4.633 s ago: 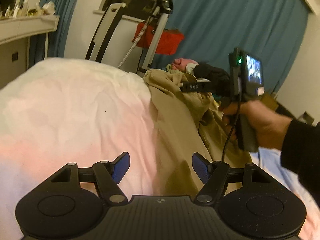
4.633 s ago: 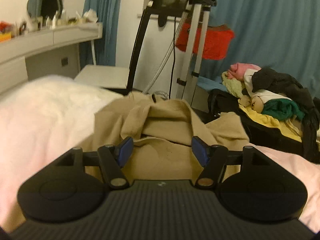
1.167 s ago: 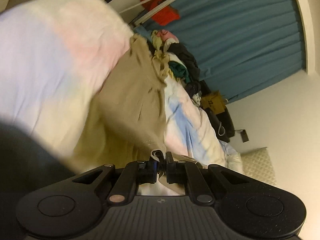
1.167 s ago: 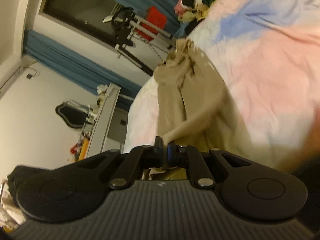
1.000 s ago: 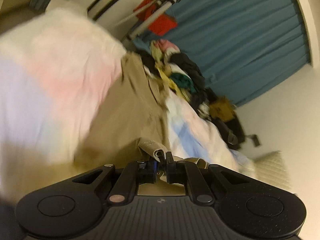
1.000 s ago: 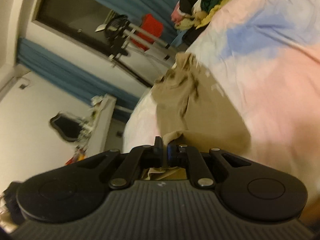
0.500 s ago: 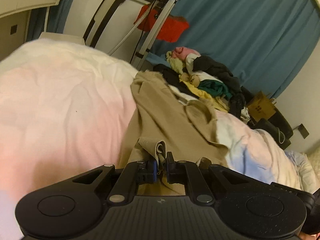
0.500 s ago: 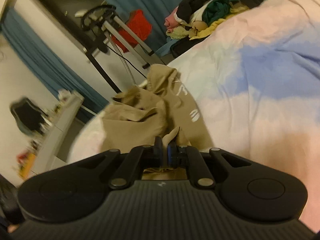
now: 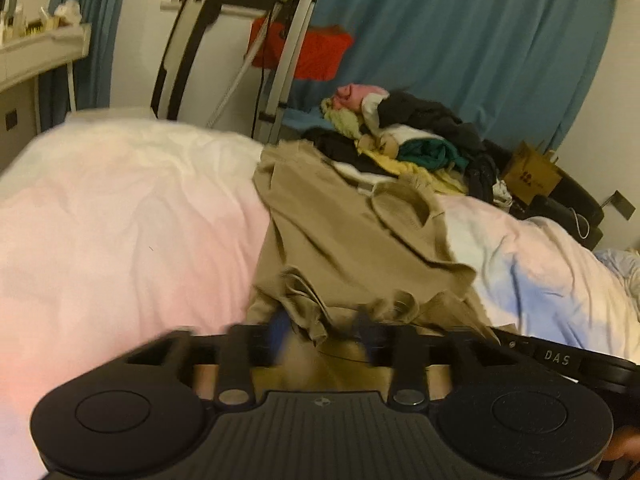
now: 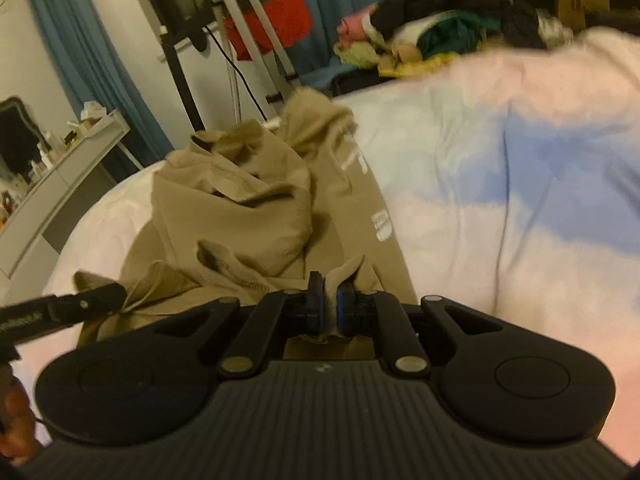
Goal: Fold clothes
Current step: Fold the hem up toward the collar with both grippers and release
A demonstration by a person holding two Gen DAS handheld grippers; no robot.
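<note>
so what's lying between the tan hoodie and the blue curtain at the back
A heap of mixed clothes, pink, black, green and yellow, sits behind the tan hoodie, in front of the blue curtain. The left wrist view shows it best.

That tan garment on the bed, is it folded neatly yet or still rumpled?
Still rumpled. The tan garment lies bunched in loose, uneven layers on the bed cover, its edges crooked, and one corner stands between the right gripper pads.

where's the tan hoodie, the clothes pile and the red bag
tan hoodie [image 10: 240, 216], right wrist view, on the crumpled middle of the fabric
clothes pile [image 9: 416, 136], left wrist view, on the dark garment on top of the heap
red bag [image 9: 316, 54], left wrist view, on its front face
</note>
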